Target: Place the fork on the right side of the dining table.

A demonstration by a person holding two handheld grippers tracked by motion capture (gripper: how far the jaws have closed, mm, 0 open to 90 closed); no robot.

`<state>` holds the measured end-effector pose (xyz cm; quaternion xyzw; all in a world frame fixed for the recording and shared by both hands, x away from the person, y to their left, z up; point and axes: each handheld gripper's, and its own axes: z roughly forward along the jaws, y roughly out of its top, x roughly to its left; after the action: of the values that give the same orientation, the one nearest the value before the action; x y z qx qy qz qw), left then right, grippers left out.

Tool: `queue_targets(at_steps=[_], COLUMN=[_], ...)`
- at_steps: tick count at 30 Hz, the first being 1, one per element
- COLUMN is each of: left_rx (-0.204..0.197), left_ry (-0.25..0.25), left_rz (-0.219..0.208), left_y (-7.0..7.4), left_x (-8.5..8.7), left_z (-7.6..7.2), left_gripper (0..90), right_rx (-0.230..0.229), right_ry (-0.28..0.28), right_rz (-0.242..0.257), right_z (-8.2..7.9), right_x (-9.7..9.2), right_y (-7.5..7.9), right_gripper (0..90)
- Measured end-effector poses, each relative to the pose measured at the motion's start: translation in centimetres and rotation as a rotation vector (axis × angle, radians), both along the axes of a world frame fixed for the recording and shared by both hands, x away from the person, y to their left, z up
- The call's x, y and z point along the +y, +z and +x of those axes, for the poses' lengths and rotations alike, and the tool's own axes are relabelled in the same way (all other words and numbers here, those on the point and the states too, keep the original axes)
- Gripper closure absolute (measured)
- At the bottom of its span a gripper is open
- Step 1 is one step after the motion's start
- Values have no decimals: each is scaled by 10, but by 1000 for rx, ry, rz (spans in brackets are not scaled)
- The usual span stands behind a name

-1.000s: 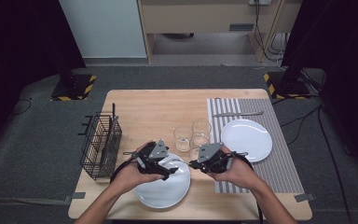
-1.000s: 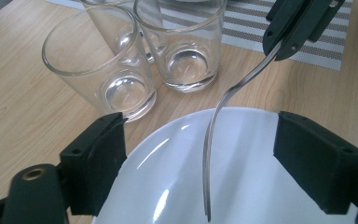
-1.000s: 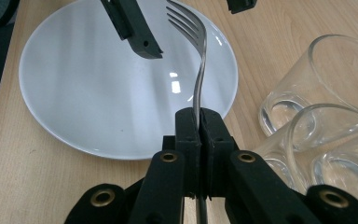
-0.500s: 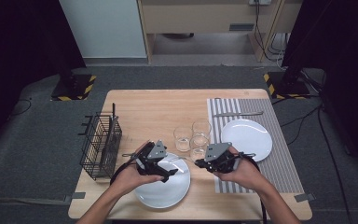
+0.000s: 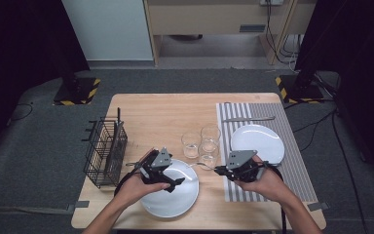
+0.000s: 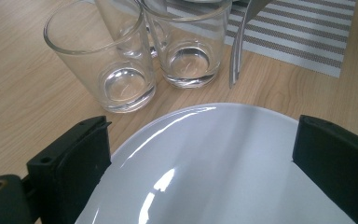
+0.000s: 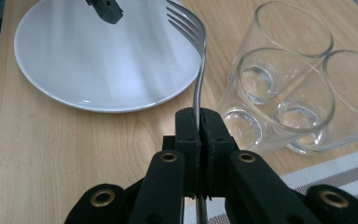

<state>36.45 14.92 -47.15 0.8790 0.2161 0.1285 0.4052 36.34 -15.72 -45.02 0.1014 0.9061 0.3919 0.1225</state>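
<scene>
Nearest the person, the left gripper (image 5: 163, 176) hovers over the near plate (image 5: 175, 202), its jaws spread wide after just opening, nothing between them. Beside it, the right gripper (image 7: 199, 122) is clamped on the fork (image 7: 193, 32), tines above the plate's rim. Just beyond stand three glasses (image 5: 199, 144); a careless swing of the fork's handle could likely topple them.

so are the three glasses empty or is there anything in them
Empty. In the left gripper view the glasses stand upright with clear bare bottoms, and the right gripper view looks straight down into them with no liquid line.
</scene>
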Motion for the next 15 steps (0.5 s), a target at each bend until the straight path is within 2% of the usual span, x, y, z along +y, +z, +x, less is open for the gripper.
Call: queue_targets(at_steps=[15], left_rx=[0], left_ry=[31], left_rz=[-10], left_y=[-6], left_x=[7], left_z=[-3], left_gripper=[34], right_rx=[-13], right_ry=[-32], right_rz=[24], right_z=[-7], right_x=[-25], right_y=[3], right_gripper=[872])
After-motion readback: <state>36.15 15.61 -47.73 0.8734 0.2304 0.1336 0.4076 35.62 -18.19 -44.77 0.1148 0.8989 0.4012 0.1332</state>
